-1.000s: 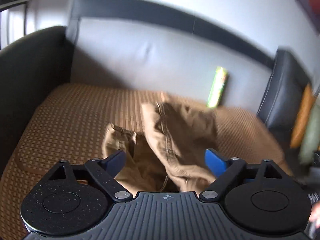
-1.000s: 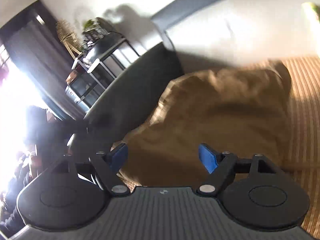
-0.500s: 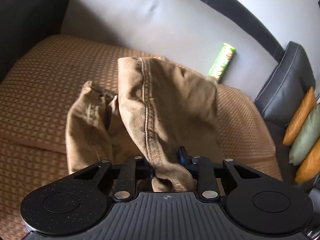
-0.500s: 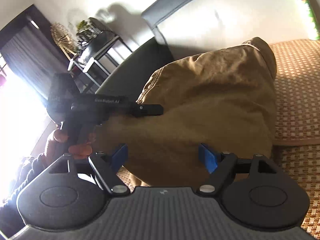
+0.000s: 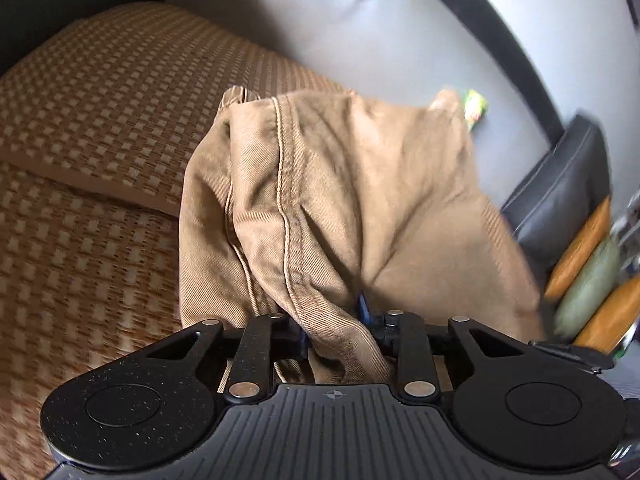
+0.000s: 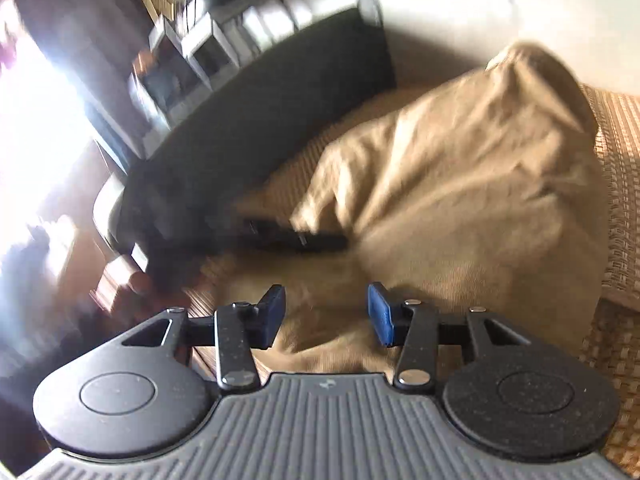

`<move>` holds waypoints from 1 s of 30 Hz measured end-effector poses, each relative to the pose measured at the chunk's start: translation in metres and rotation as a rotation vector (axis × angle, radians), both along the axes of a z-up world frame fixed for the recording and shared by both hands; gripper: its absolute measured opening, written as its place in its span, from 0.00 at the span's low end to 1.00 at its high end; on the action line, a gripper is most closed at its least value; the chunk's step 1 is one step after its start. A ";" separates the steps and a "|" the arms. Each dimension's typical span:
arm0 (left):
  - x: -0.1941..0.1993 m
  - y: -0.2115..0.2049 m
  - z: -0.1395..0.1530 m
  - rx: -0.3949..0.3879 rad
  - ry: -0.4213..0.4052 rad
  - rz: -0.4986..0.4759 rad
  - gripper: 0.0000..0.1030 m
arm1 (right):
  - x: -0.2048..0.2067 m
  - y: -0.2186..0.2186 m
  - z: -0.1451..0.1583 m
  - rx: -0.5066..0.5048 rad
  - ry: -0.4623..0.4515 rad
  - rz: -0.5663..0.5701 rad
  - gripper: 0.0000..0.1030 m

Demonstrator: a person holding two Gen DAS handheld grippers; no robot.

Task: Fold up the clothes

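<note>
Tan trousers point(image 5: 340, 200) with a stitched seam hang bunched over a brown checked sofa seat point(image 5: 100, 120). My left gripper point(image 5: 334, 324) is shut on a thick fold of them, and the cloth rises in front of it. In the right wrist view the same tan trousers point(image 6: 460, 184) lie heaped, with cloth running between and below the blue pads. My right gripper point(image 6: 326, 316) stands open, its pads apart and not pressing the fabric. The other gripper's black body point(image 6: 280, 236), held by a hand point(image 6: 140, 284), shows blurred at the left of the heap.
A grey sofa backrest point(image 5: 380, 32) runs behind the seat, with a dark armrest point(image 6: 260, 120) on one side. A green can point(image 5: 474, 108) peeks from behind the trousers. Orange and green cushions point(image 5: 588, 280) sit at the right. Shelves point(image 6: 208, 48) stand beyond the armrest.
My left gripper shut on the trousers and has lifted them closer and higher, hiding most of the green can. The right gripper's fingers have narrowed and it has moved closer over the cloth.
</note>
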State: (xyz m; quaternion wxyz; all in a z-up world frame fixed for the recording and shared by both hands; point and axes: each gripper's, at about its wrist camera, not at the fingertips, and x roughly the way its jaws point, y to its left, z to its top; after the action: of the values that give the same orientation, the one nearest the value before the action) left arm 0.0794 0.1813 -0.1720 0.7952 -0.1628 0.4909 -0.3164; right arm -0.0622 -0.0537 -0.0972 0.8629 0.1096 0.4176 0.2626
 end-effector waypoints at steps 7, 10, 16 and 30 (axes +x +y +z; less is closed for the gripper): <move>-0.003 0.008 -0.012 -0.049 0.051 0.088 0.37 | -0.009 0.055 -0.029 -0.305 -0.070 0.058 0.53; -0.019 0.006 0.030 0.024 -0.047 0.081 0.42 | -0.008 0.040 -0.010 -0.242 -0.050 0.058 0.52; -0.047 -0.008 0.068 0.138 -0.187 0.031 0.50 | -0.039 -0.019 0.039 -0.184 -0.156 -0.070 0.58; -0.074 -0.047 0.015 0.243 -0.234 -0.059 0.51 | -0.063 -0.013 -0.021 -0.440 -0.202 -0.098 0.82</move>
State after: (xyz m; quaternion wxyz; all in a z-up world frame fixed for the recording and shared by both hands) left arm 0.0052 0.1340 -0.1574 0.8512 -0.0129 0.4341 -0.2948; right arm -0.1255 -0.0670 -0.1178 0.9152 -0.0875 0.3703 0.1328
